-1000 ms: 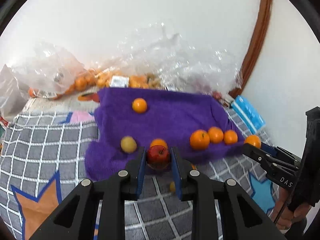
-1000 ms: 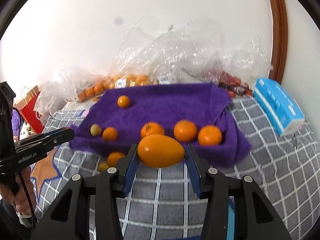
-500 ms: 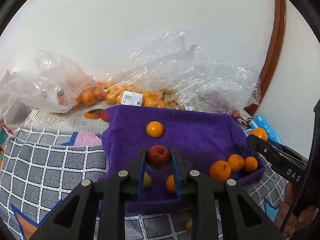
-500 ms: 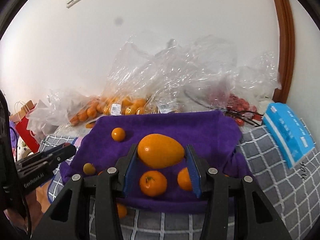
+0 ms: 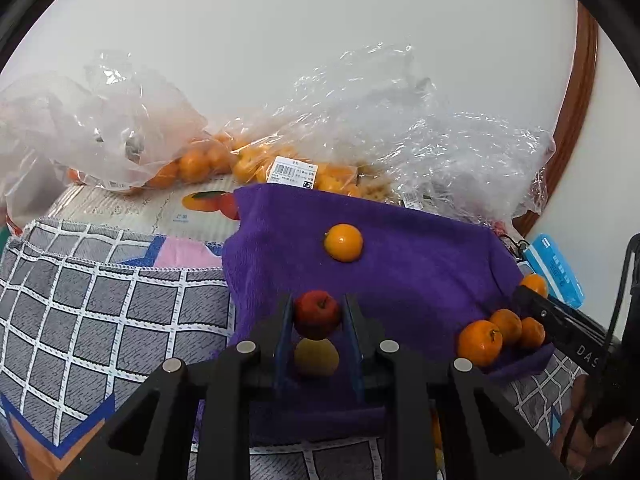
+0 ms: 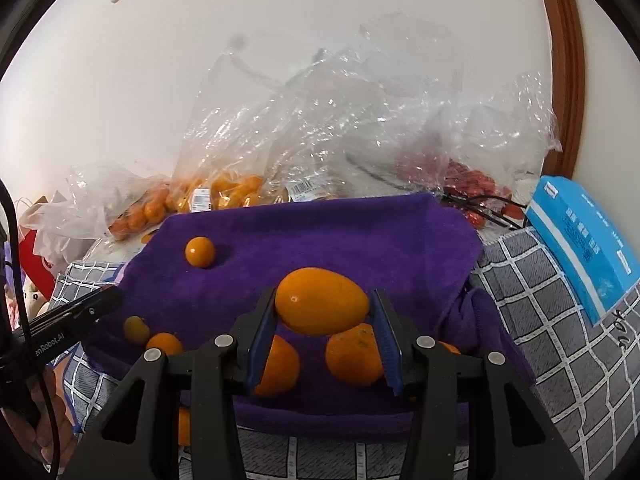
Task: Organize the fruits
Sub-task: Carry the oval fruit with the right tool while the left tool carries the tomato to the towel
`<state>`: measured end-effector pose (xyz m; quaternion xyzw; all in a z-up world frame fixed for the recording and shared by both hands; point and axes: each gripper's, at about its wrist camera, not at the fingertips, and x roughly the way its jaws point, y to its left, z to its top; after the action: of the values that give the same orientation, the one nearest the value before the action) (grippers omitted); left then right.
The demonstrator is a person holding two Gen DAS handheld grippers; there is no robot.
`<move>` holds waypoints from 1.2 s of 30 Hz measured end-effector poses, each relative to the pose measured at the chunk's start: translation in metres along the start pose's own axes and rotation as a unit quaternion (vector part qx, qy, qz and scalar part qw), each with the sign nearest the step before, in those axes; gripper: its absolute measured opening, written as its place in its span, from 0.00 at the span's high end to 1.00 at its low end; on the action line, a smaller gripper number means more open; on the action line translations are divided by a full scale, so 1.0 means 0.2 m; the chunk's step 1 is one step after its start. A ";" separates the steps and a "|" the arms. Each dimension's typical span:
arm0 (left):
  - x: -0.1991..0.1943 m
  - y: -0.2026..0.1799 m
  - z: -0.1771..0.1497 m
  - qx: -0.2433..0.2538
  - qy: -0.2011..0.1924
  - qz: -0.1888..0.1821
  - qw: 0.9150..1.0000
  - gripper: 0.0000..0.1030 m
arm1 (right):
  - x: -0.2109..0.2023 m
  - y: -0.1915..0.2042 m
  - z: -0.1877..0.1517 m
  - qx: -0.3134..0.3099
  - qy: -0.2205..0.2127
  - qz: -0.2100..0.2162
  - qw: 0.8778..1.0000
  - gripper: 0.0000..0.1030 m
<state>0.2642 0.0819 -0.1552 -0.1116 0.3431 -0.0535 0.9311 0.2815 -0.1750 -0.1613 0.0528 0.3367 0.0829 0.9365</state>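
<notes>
Fruits lay scattered on a purple towel spread over a grey checked cloth, as a person worked two handheld grippers above it. The left gripper had its fingers closed on a small red apple, held over the towel's near edge above a yellowish fruit. The right gripper had its fingers clamped on a large oval orange-yellow fruit, held above two oranges on the towel. A lone orange sat farther back on the towel, and a row of three oranges lay at its right edge. Clear plastic bags of fruit were piled against the wall behind, with a blue box at the right.
</notes>
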 end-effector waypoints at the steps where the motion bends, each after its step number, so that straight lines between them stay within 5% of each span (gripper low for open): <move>1: 0.00 0.00 0.00 -0.001 0.001 -0.003 1.000 0.77 | 0.01 0.00 -0.01 0.000 0.001 0.001 1.000 0.55; 36: 0.09 0.00 -0.04 -0.001 0.022 -0.020 1.000 0.77 | 0.10 -0.02 -0.05 0.001 0.007 -0.017 1.000 0.54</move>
<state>0.2723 0.0771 -0.1728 -0.1179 0.3616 -0.0745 0.9218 0.2905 -0.1749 -0.1827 0.0478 0.3447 0.0671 0.9351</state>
